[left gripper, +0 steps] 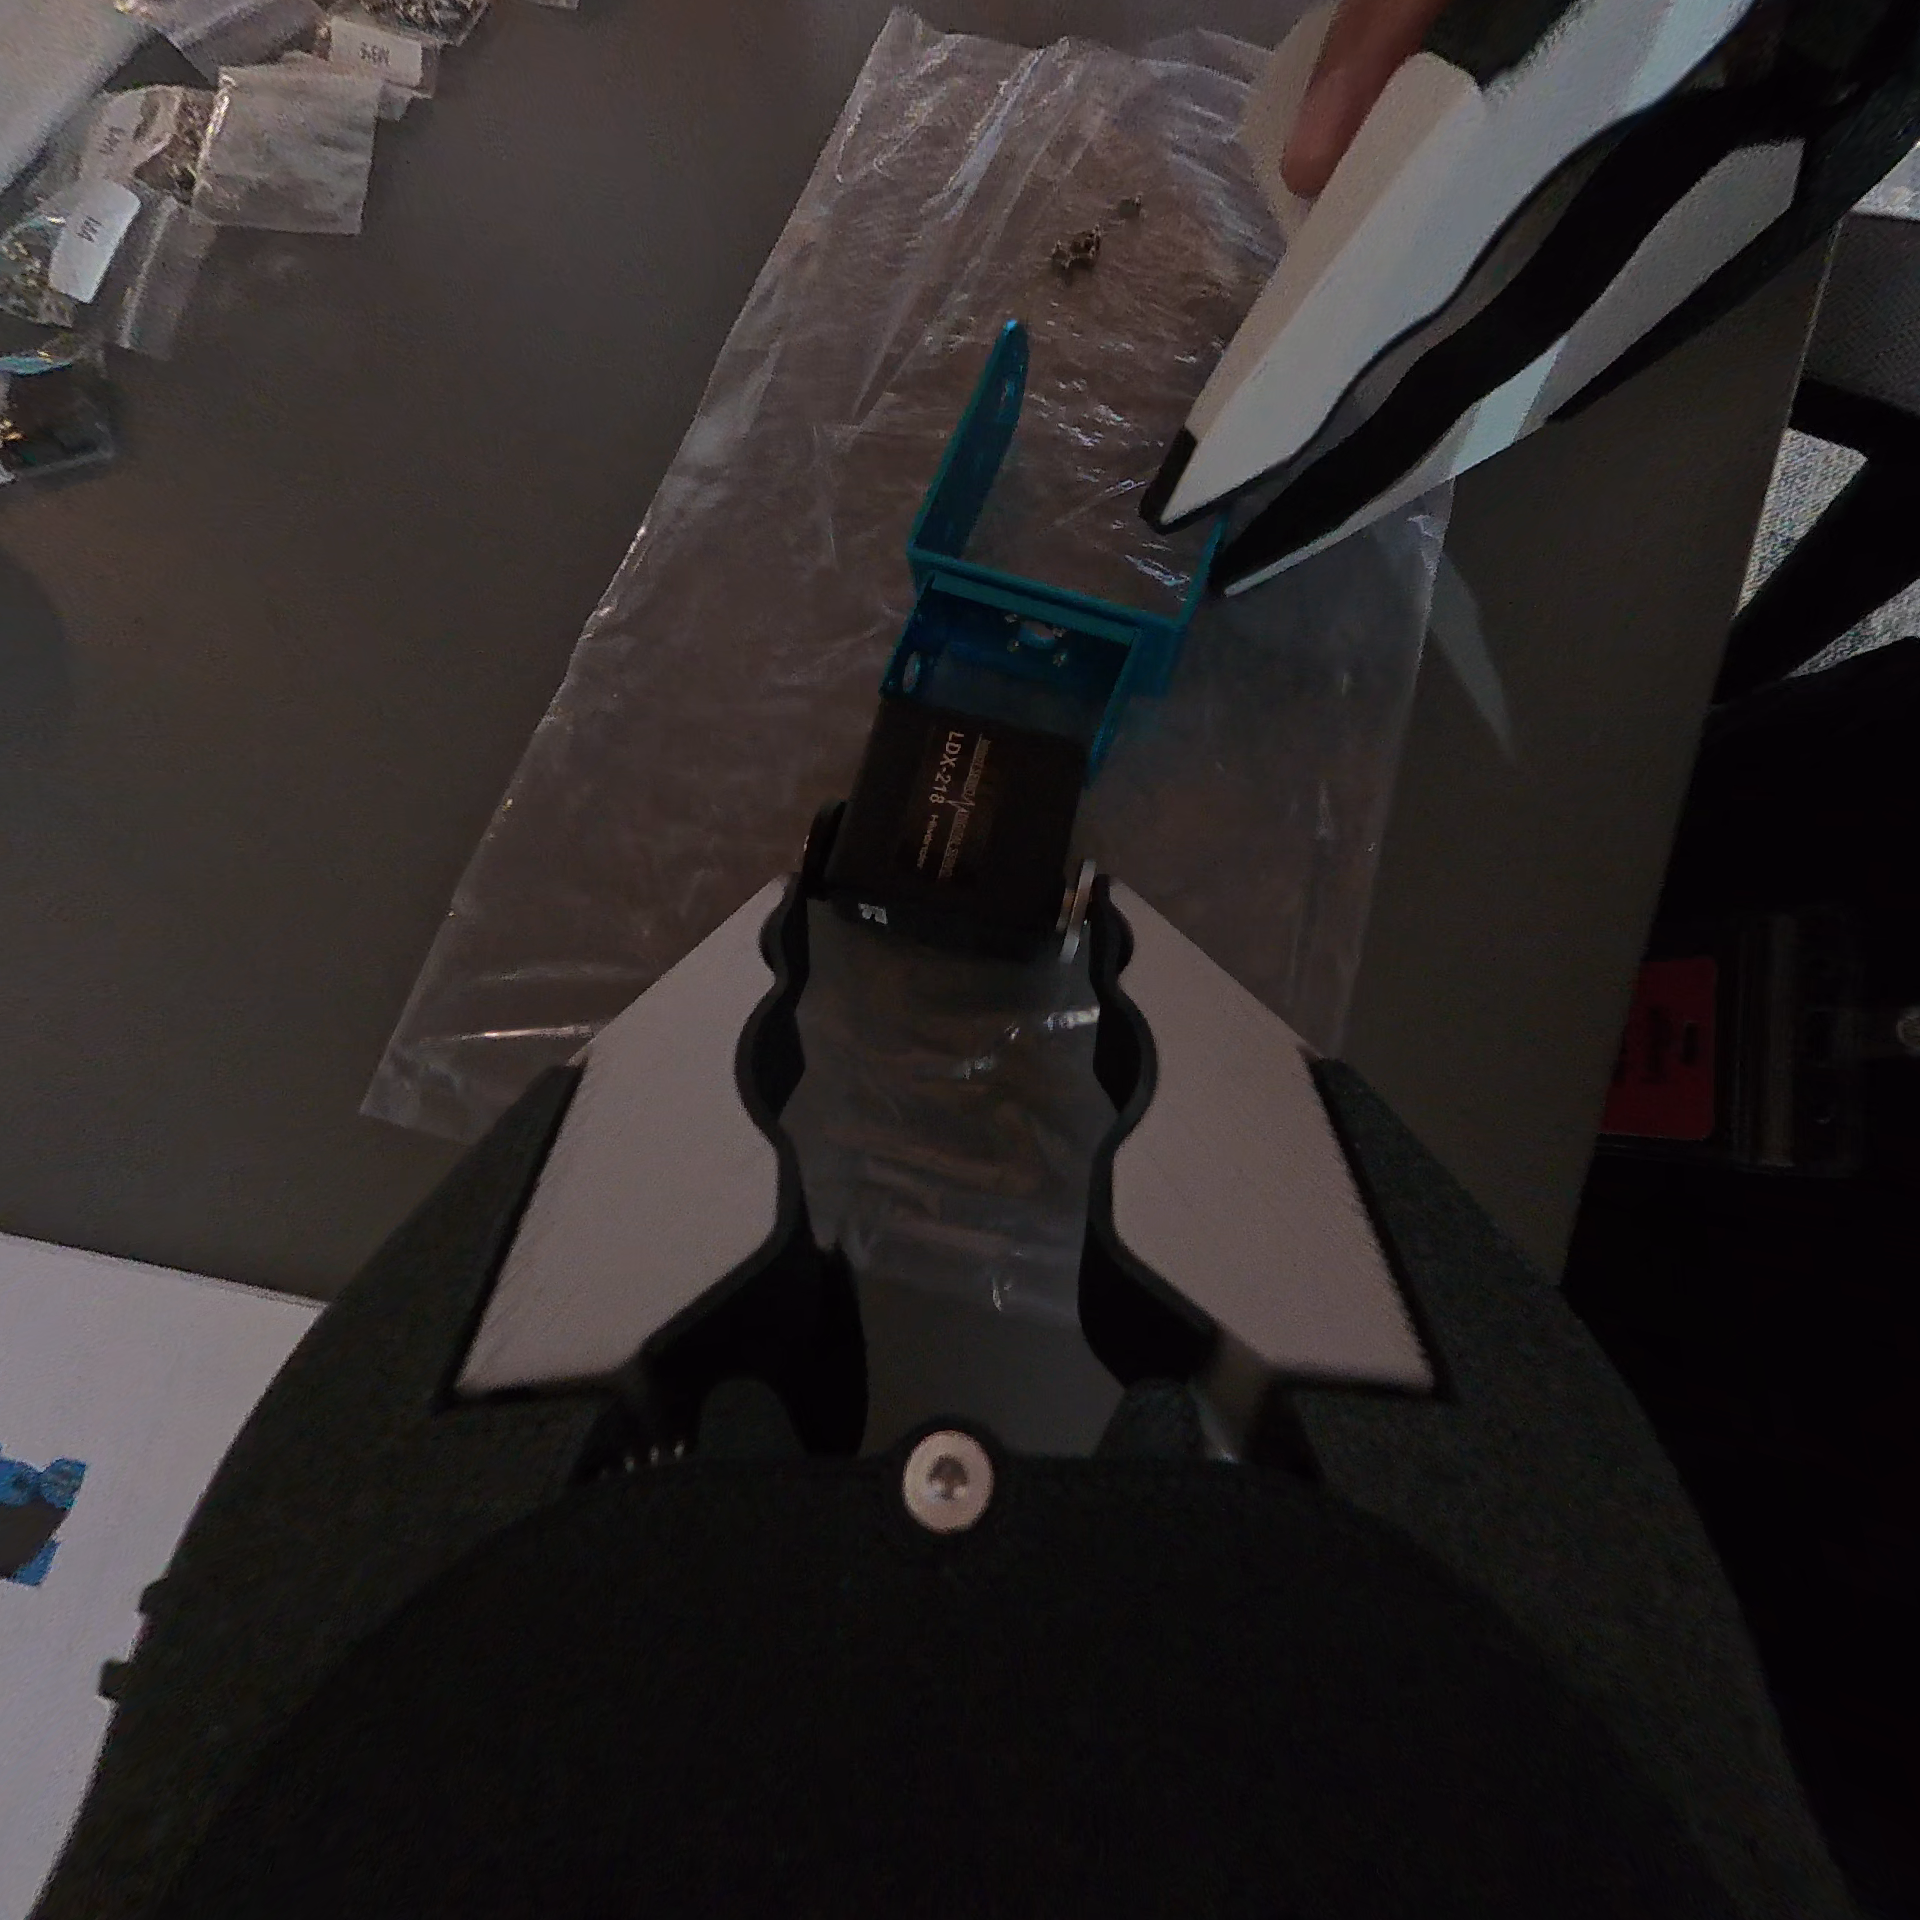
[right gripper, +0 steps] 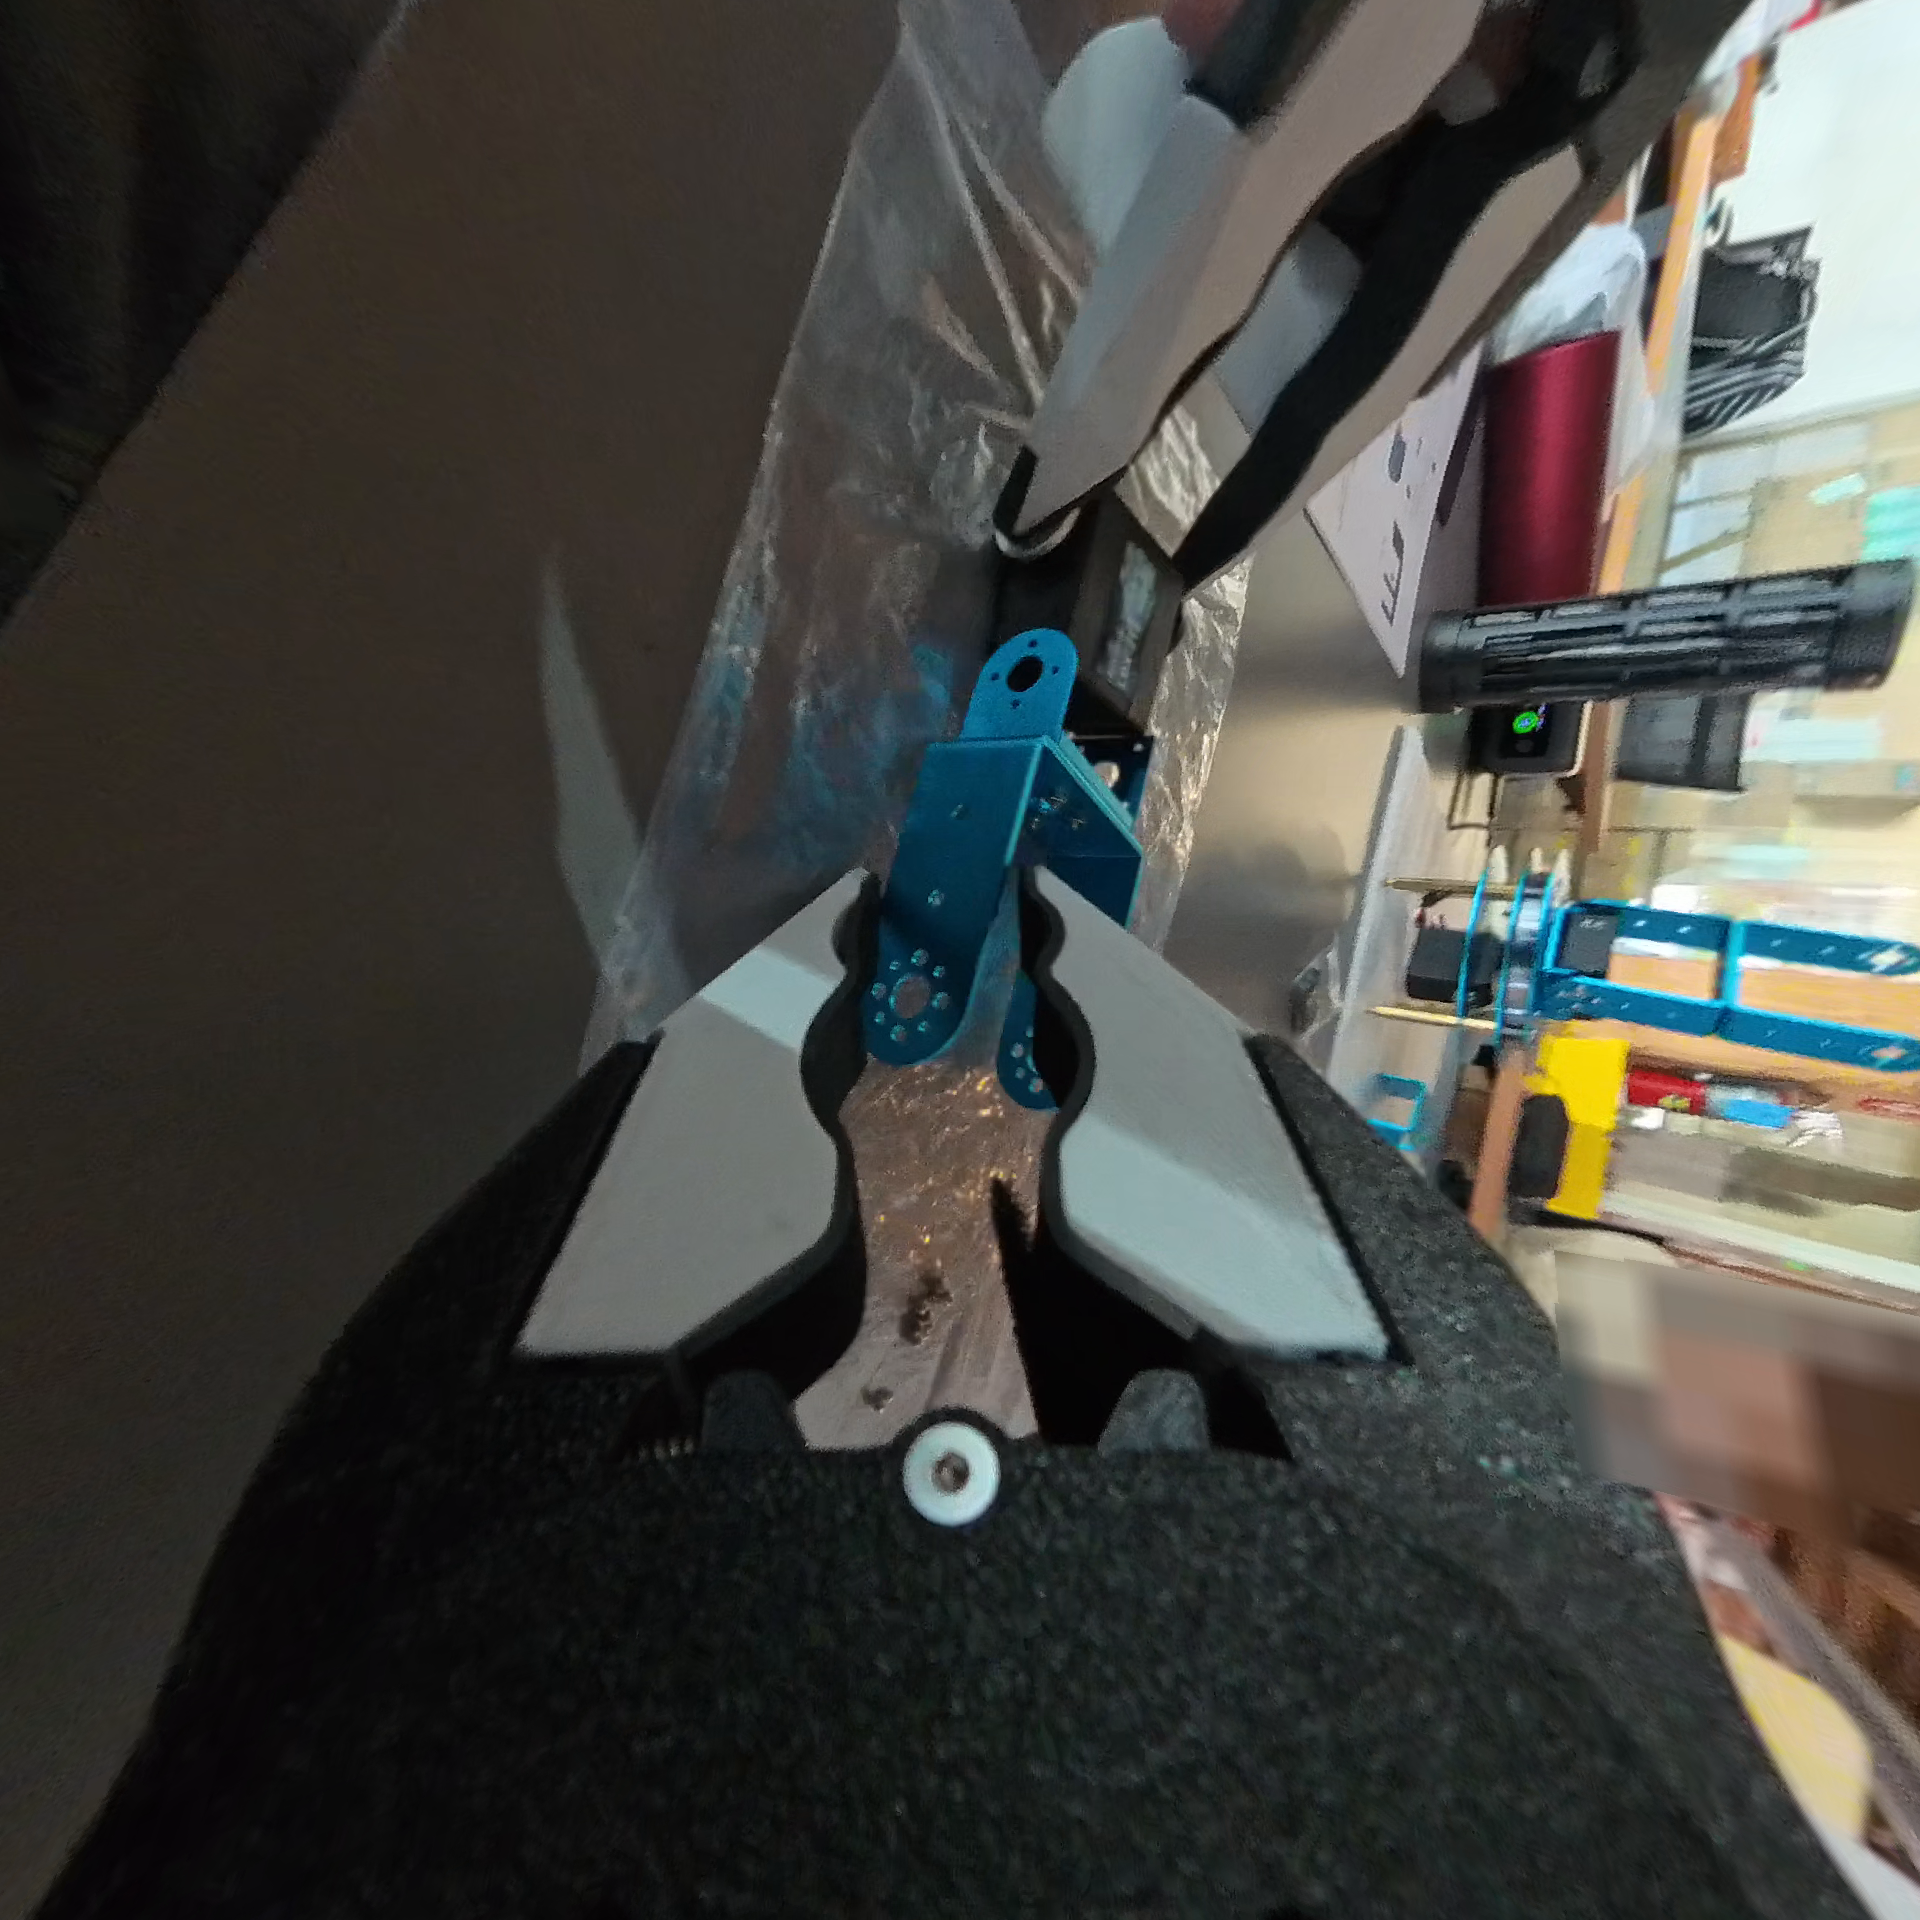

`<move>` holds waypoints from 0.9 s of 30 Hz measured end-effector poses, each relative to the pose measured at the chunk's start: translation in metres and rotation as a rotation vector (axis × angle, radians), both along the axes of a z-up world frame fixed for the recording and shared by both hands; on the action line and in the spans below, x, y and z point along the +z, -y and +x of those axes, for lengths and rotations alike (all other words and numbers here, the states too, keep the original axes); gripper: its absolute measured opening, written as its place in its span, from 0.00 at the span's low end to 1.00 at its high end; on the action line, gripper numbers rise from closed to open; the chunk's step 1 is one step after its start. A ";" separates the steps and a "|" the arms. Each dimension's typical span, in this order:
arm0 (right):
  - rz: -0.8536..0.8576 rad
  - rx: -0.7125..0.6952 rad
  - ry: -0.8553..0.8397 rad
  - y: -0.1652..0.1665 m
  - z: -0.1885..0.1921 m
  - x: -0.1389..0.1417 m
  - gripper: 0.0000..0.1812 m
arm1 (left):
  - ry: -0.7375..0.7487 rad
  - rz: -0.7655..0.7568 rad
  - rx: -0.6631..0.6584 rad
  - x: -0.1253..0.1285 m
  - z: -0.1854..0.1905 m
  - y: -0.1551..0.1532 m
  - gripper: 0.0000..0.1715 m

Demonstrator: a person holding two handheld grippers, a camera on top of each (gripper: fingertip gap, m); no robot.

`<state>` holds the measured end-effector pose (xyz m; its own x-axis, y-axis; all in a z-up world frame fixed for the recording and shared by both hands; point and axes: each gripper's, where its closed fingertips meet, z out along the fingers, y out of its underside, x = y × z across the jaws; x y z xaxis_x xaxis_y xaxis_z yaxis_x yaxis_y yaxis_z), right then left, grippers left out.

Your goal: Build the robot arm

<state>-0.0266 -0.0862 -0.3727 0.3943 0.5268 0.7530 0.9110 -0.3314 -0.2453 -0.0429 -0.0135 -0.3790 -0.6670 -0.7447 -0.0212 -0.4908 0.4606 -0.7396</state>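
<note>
My left gripper is shut on the near end of a black servo and holds it over a clear plastic bag. A blue metal U-bracket sits on the servo's far end. My right gripper comes in from the upper right, and its tips close on the bracket's right arm. In the right wrist view my right gripper pinches the blue bracket between its tips. Beyond it the left gripper holds the servo.
The bag lies on a brown table with small screws on it. Small bags of parts lie far left and a white sheet near left. The table edge runs along the right. A black cylinder and blue frames stand beyond. Left tips to right tips: about 8 cm.
</note>
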 end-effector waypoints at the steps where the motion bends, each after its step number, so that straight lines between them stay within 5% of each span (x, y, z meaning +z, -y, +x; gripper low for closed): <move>1: -0.007 -0.016 -0.037 0.001 0.002 0.001 0.16 | 0.003 0.005 -0.003 0.000 0.000 0.001 0.31; 8: -0.137 -0.226 -0.501 0.008 0.023 0.008 0.55 | -0.006 0.017 -0.031 0.003 0.002 0.004 0.32; 14: -0.253 -0.307 -0.764 -0.013 0.018 -0.006 0.52 | -0.014 0.021 -0.037 0.002 0.002 0.006 0.32; 17: -0.283 -0.281 -0.761 -0.015 0.015 -0.009 0.36 | -0.010 0.007 -0.027 0.001 0.002 0.006 0.32; 27: -0.307 -0.100 -0.797 -0.054 0.034 0.011 0.34 | 0.022 -0.030 0.051 0.010 0.018 -0.022 0.31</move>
